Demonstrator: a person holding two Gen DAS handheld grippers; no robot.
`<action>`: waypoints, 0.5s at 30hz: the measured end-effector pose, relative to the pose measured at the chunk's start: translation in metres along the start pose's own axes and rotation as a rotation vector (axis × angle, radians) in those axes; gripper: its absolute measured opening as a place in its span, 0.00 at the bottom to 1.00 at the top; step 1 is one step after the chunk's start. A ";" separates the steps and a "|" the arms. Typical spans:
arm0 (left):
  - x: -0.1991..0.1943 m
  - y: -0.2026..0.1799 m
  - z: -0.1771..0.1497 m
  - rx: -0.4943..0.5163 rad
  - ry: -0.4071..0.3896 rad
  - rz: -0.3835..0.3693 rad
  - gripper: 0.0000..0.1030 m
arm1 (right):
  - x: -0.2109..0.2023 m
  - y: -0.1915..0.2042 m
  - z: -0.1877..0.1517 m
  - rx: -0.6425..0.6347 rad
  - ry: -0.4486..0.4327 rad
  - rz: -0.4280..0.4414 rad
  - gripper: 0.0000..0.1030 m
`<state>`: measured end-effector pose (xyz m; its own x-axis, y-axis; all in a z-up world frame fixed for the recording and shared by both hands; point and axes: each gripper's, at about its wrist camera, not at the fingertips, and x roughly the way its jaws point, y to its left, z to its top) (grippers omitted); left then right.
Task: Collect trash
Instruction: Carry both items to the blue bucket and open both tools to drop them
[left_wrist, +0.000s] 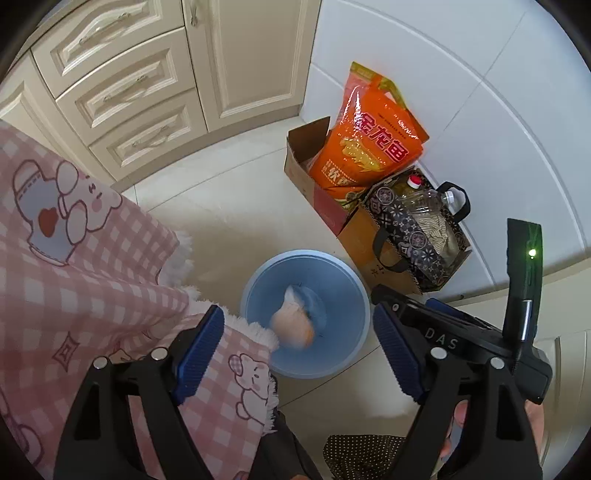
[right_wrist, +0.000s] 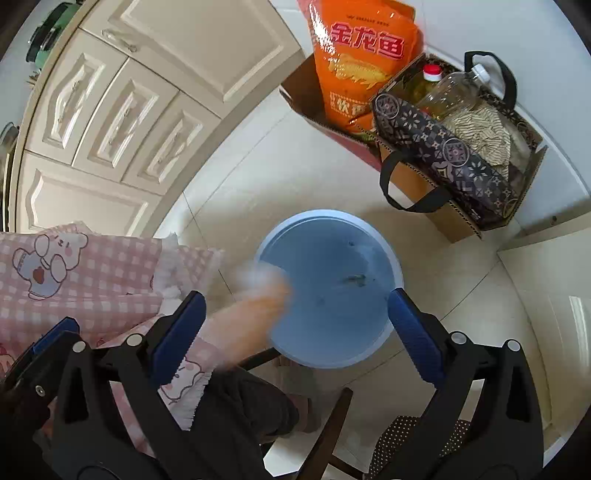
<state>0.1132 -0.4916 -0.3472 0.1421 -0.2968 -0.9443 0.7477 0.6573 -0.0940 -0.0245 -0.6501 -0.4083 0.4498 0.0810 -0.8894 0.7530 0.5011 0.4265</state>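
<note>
Below, one round light-blue plastic trash bin (left_wrist: 258, 295) stands on the pale tiled floor (left_wrist: 229, 206), and one blurred white-and-orange crumpled piece of trash (left_wrist: 295, 321) shows inside its rim in the left wrist view; in the right wrist view the same trash (right_wrist: 258, 299) is smeared across the bin's (right_wrist: 332, 332) left rim, so whether it touches the bin I cannot tell; two hand-held grippers: left hand-held gripper (left_wrist: 299, 354) with jaws spread wide, nothing between the blue pads; right hand-held gripper (right_wrist: 295, 332) likewise wide apart and empty, both pointing steeply down over the bin; one pink checked cloth with cartoon bears (left_wrist: 74, 258) hangs over the desk edge just left of the bin; against the white wall one brown cardboard box (left_wrist: 306, 173) holding one orange rice bag (left_wrist: 369, 147), and beside it one dark patterned tote bag (left_wrist: 417, 236) with two bottles, near the bin's far right side; open floor lies between the bin and the cream cabinet drawers (left_wrist: 122, 96); only the left view shows the right gripper's body with a green light; only the right view shows dark chair legs (right_wrist: 332, 417) under the bin's near side.
</note>
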 end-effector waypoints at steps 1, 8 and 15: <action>-0.003 -0.001 0.000 0.002 -0.006 0.008 0.79 | -0.005 -0.001 -0.001 0.002 -0.014 -0.003 0.94; -0.045 -0.004 -0.008 0.008 -0.090 0.006 0.79 | -0.050 0.004 -0.001 -0.004 -0.111 0.004 0.94; -0.110 -0.004 -0.019 0.017 -0.233 0.006 0.79 | -0.100 0.034 -0.002 -0.063 -0.210 0.039 0.94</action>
<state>0.0825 -0.4490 -0.2491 0.2913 -0.4457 -0.8465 0.7568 0.6487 -0.0811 -0.0450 -0.6393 -0.3049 0.5727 -0.0764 -0.8162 0.7049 0.5542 0.4427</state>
